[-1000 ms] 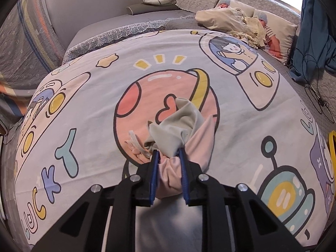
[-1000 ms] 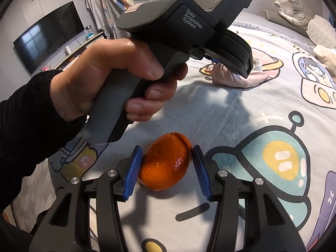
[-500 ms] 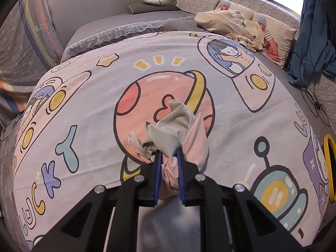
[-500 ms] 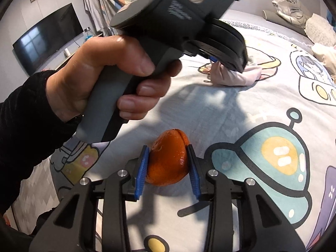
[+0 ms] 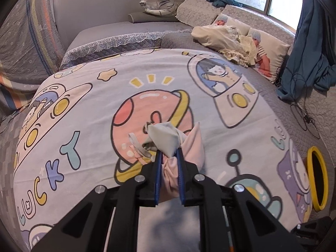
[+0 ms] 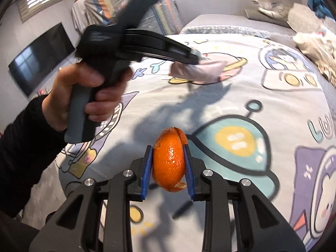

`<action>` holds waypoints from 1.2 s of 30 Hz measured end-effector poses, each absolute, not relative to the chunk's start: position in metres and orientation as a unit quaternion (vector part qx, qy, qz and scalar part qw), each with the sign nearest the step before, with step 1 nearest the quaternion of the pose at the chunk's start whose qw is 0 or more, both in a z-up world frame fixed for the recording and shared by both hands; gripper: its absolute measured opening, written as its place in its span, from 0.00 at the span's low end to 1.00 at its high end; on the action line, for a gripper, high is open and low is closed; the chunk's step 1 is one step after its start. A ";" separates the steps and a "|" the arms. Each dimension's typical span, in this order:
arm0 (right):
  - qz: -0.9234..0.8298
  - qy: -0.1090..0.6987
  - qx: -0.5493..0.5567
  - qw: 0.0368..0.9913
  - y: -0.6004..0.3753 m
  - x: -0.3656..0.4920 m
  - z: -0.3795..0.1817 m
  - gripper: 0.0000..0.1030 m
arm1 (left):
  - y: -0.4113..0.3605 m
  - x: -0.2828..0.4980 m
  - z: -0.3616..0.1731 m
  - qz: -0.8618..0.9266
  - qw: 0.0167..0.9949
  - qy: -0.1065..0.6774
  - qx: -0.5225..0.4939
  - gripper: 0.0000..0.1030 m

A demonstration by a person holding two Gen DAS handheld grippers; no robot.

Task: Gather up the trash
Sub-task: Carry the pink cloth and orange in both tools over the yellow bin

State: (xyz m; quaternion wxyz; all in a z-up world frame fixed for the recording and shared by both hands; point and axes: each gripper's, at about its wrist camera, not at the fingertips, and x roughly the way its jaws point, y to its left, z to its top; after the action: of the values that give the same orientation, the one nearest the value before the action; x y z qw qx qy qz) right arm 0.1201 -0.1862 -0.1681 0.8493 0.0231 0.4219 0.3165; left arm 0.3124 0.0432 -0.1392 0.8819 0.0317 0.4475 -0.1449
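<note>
My left gripper (image 5: 169, 157) is shut on a crumpled pink and pale green cloth bundle (image 5: 184, 147) and holds it above the cartoon-print bedspread (image 5: 84, 109). The same bundle (image 6: 197, 71) hangs from the left gripper in the right wrist view. My right gripper (image 6: 168, 153) is shut on an orange peel (image 6: 169, 161), squeezed between the blue pads and lifted off the bedspread (image 6: 252, 109).
A yellow-rimmed bin (image 5: 317, 178) sits at the bed's right edge. Pillows (image 5: 271, 50), a beige blanket (image 5: 226, 40) and a toy tiger (image 5: 161, 6) lie at the head. Blue clothes (image 5: 310, 52) hang at right. A TV (image 6: 40, 54) hangs on the left wall.
My right gripper closed on the orange peel and lifted it. My left gripper tightened on the cloth bundle and raised it, moving up and away.
</note>
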 end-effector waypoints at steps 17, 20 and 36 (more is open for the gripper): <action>0.129 0.374 0.126 0.910 -0.374 0.058 -0.139 0.26 | -0.068 0.217 -0.081 -0.253 0.889 0.375 0.068 0.12; 0.089 0.356 0.142 0.919 -0.412 0.045 -0.137 0.26 | -0.099 0.202 -0.073 -0.285 0.882 0.366 0.083 0.12; -0.112 0.300 0.204 0.925 -0.573 -0.020 -0.146 0.26 | -0.268 0.140 -0.070 -0.430 0.822 0.338 0.158 0.12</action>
State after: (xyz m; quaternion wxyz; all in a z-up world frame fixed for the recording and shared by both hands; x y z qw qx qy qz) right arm -0.0202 -0.5730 -0.1457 0.9251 0.2035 0.3003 -0.1124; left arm 0.1396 -0.2677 -0.0704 0.8219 0.1576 0.3385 -0.4302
